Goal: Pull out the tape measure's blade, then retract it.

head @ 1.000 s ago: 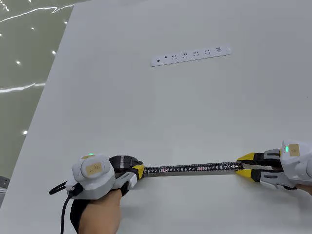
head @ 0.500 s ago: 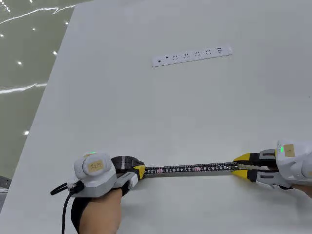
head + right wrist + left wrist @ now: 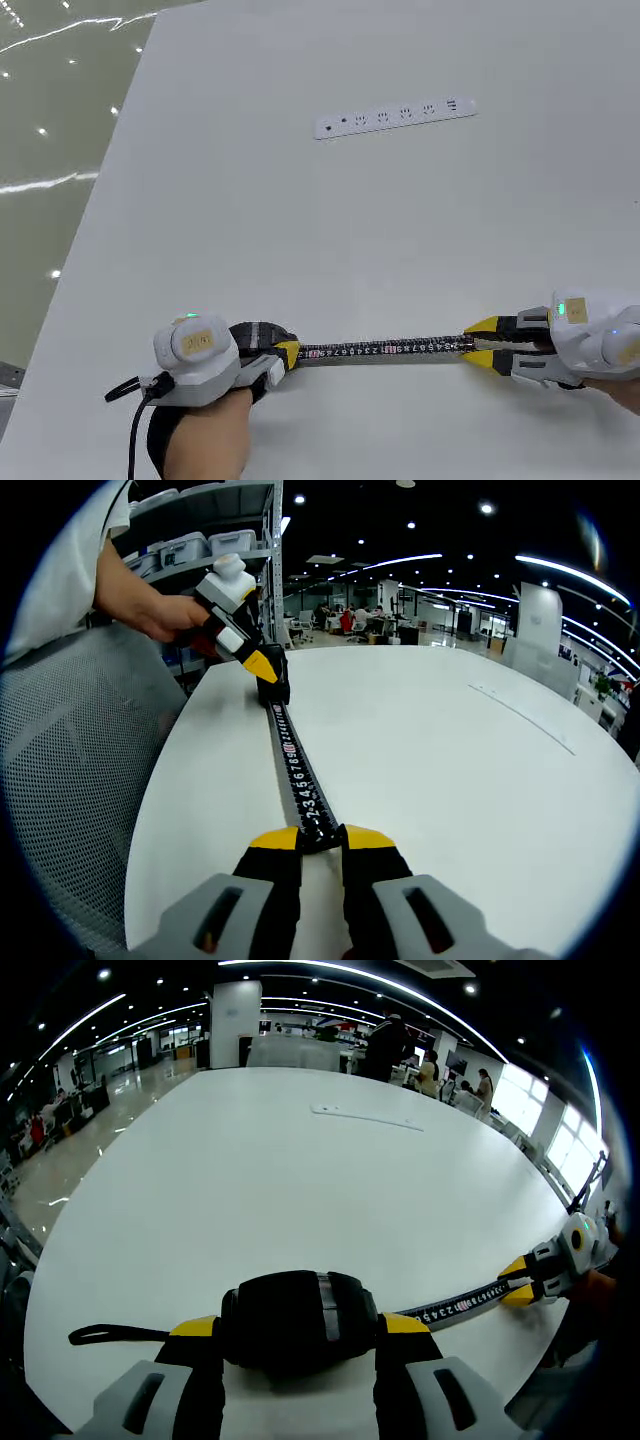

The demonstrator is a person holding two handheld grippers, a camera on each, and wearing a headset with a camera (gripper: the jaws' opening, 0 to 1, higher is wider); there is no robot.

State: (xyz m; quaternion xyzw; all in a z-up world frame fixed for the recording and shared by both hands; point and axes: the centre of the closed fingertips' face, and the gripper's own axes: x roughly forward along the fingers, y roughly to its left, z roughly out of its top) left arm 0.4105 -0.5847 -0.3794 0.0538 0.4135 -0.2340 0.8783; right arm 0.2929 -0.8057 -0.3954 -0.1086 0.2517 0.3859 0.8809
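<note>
You had the left gripper [image 3: 300,1326] closed on the black tape measure [image 3: 298,1312], one jaw pressed to each side, low on the white table [image 3: 300,220] near your edge. In the head view that gripper's white body covered most of the tape measure, leaving its dark top and one yellow fingertip [image 3: 287,350] in sight. The blade [image 3: 385,348] stretched out to your right, and I could not tell whether it touched the table along its length. Your right gripper [image 3: 320,838] had its jaws pinched on the blade's far end, and the hook was buried between them. A thin black strap [image 3: 105,1335] trailed sideways from the tape measure. A power strip [image 3: 396,117] lay well apart up the table, its sockets too small to count.
</note>
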